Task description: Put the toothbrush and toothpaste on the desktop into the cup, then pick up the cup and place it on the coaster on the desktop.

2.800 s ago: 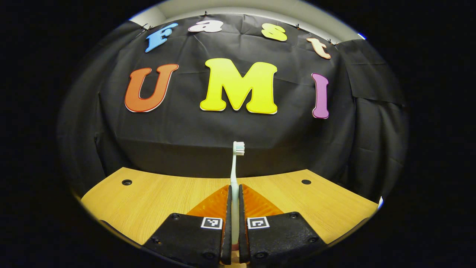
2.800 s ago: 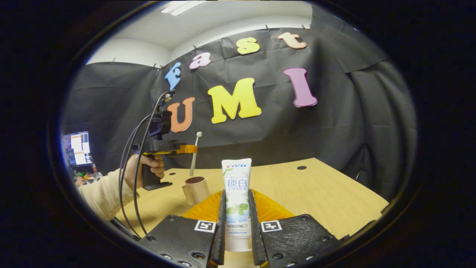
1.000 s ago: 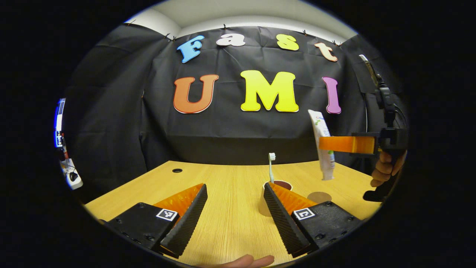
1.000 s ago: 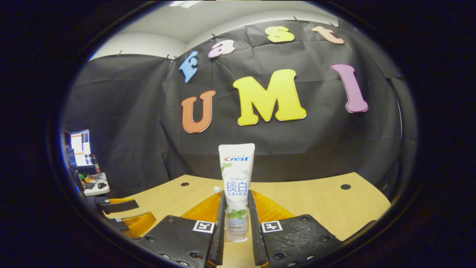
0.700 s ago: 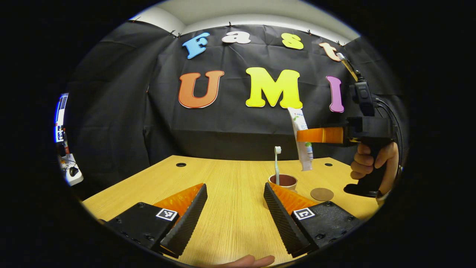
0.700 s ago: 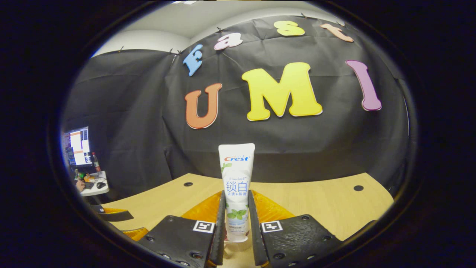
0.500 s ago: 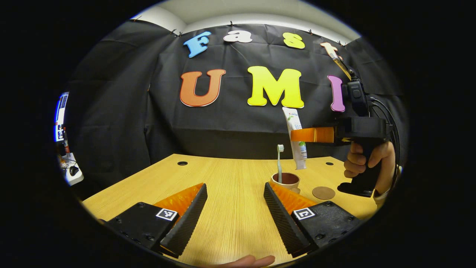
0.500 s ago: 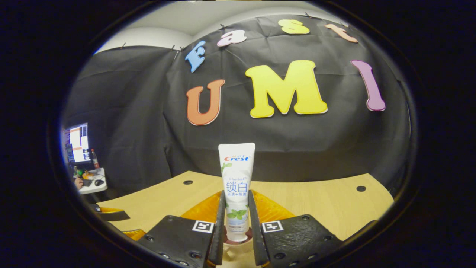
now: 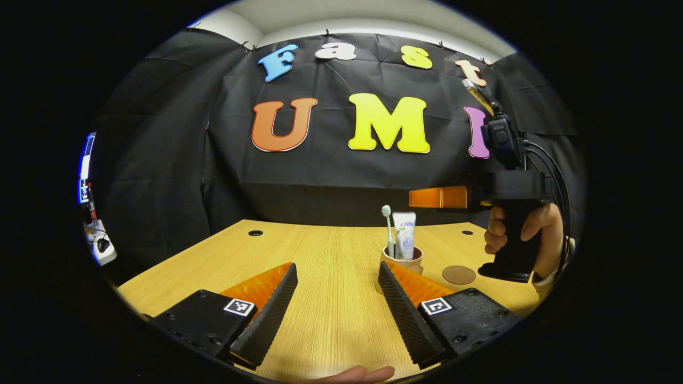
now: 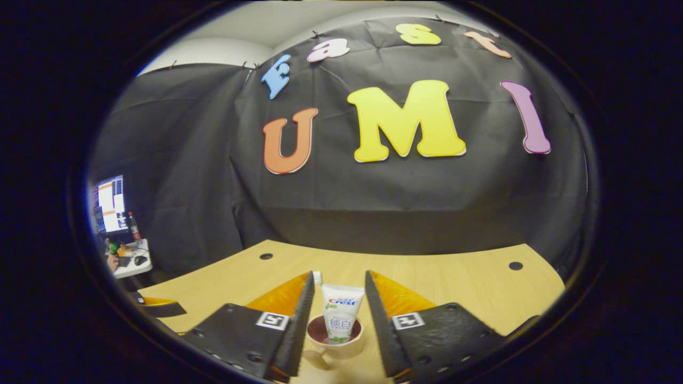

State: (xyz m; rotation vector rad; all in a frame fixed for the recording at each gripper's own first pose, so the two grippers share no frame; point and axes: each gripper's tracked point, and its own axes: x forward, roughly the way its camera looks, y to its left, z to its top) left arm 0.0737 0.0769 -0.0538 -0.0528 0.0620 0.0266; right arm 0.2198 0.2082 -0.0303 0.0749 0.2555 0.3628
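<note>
Left gripper (image 9: 336,298): jaws stood wide apart, holding nothing, low over the desk (image 9: 331,256)
Right gripper (image 10: 335,314): jaws parted, gripping nothing, directly above the cup (image 10: 336,341)
Toothpaste (image 10: 340,319): stood upright in the cup (free of both fingers)
Toothbrush (image 9: 388,229): upright in the cup, beside the toothpaste
Coaster (image 9: 459,274): flat on the desk, near the cup, bare

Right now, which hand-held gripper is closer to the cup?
Right. The right hand-held gripper hangs open just above the cup; the left hand-held gripper sits open farther back.
</note>
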